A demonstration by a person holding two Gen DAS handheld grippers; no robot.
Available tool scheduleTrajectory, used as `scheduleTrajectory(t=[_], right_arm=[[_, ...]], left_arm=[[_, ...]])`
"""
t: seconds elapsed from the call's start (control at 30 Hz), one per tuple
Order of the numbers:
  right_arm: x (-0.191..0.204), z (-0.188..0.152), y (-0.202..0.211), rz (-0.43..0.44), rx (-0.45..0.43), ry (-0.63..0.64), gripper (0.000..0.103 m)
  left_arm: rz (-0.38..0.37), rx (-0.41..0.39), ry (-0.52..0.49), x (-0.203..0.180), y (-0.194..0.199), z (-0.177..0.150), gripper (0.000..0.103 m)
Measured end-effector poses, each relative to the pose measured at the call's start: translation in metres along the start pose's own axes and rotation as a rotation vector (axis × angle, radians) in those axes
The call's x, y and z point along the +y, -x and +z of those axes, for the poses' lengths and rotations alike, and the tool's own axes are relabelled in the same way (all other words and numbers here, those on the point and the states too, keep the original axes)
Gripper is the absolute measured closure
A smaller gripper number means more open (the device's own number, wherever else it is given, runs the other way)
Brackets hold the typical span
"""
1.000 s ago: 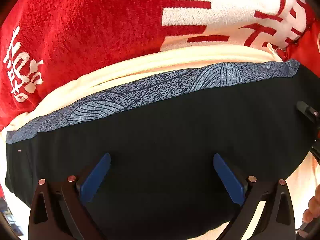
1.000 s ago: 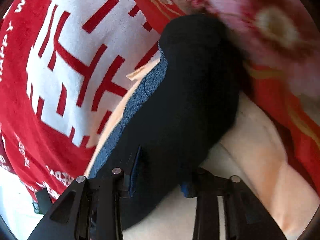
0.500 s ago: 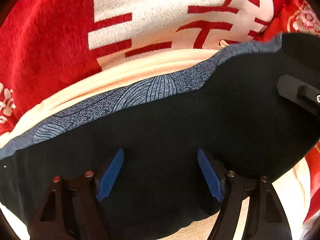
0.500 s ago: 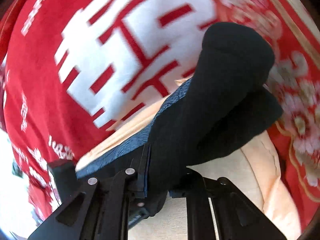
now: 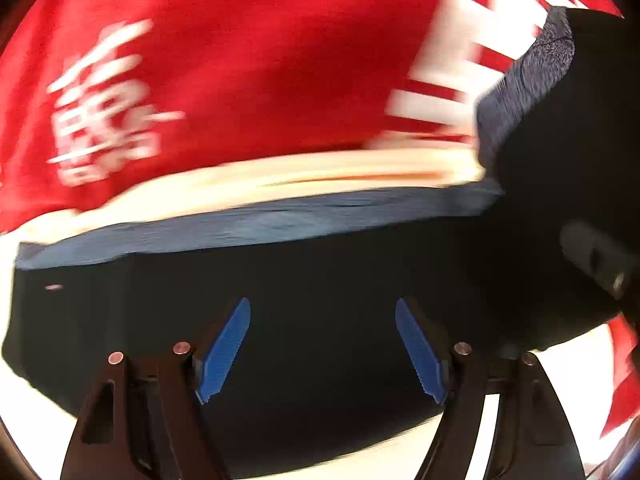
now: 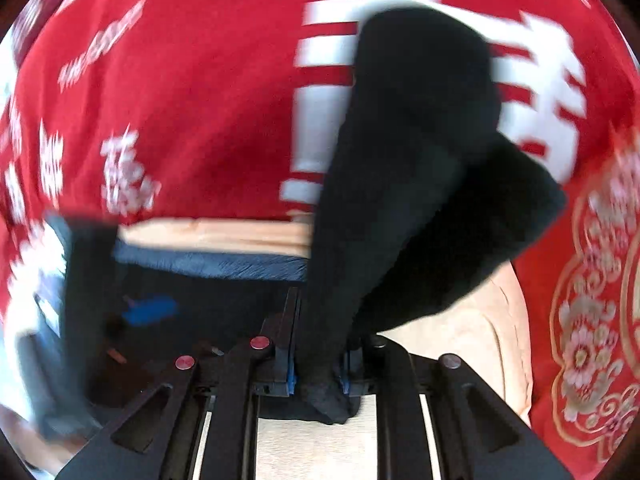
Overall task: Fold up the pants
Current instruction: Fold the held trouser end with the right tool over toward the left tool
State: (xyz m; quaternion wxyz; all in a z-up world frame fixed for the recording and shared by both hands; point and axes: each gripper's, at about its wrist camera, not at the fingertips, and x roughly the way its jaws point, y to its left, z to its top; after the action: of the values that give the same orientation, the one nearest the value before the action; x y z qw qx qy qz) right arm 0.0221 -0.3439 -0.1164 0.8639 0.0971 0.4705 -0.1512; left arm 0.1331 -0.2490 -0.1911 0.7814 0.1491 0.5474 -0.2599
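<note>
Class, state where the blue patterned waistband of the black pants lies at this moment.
In the left wrist view the waistband runs across the middle, along the far edge of the black pants, beside cream fabric with the red blanket beyond.

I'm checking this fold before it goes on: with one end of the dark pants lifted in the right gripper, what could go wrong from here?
1. The right gripper pinches only a narrow bunch of the pants, and its jaws are opening; the cloth could slip out in mid-swing.
2. The left gripper stands open over the pants, pinning nothing, so the whole garment may drag across the cream cloth instead of folding.
3. The lifted end hangs twisted and may land crooked.
</note>
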Motion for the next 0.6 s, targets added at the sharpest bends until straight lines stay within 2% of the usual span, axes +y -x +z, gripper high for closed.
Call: scheduleTrajectory(t=[0.1, 0.17, 0.2, 0.27, 0.33, 0.4, 0.47, 0.57, 0.6], right_arm=[[0.056, -0.012, -0.019, -0.061, 0.036, 0.130, 0.074], [0.084, -0.023, -0.036, -0.087, 0.066, 0.203, 0.060], [0.103, -0.032, -0.047, -0.103, 0.090, 0.261, 0.058], [0.131, -0.048, -0.061, -0.129, 0.128, 0.355, 0.055], [0.154, -0.062, -0.060, -0.170, 0.135, 0.429, 0.052], [0.160, -0.070, -0.044, -0.138, 0.120, 0.438, 0.047], [0.161, -0.071, -0.025, -0.056, 0.114, 0.406, 0.047], [0.147, -0.062, -0.010, 0.028, 0.115, 0.297, 0.047], [0.137, -0.053, -0.008, 0.061, 0.111, 0.236, 0.047]], left_arm=[[0.080, 0.030, 0.042, 0.054, 0.000, -0.006, 0.026], [0.123, 0.067, 0.086, 0.089, -0.003, -0.013, 0.026], [0.140, 0.079, 0.099, 0.103, -0.004, -0.017, 0.026], [0.162, 0.084, 0.100, 0.122, -0.004, -0.023, 0.026], [0.167, 0.081, 0.110, 0.122, -0.006, -0.029, 0.026], [0.161, 0.074, 0.130, 0.132, 0.000, -0.032, 0.026], [0.154, 0.061, 0.145, 0.138, 0.007, -0.032, 0.026], [0.117, 0.051, 0.141, 0.144, 0.010, -0.027, 0.026], [0.107, 0.057, 0.129, 0.129, 0.007, -0.024, 0.025]])
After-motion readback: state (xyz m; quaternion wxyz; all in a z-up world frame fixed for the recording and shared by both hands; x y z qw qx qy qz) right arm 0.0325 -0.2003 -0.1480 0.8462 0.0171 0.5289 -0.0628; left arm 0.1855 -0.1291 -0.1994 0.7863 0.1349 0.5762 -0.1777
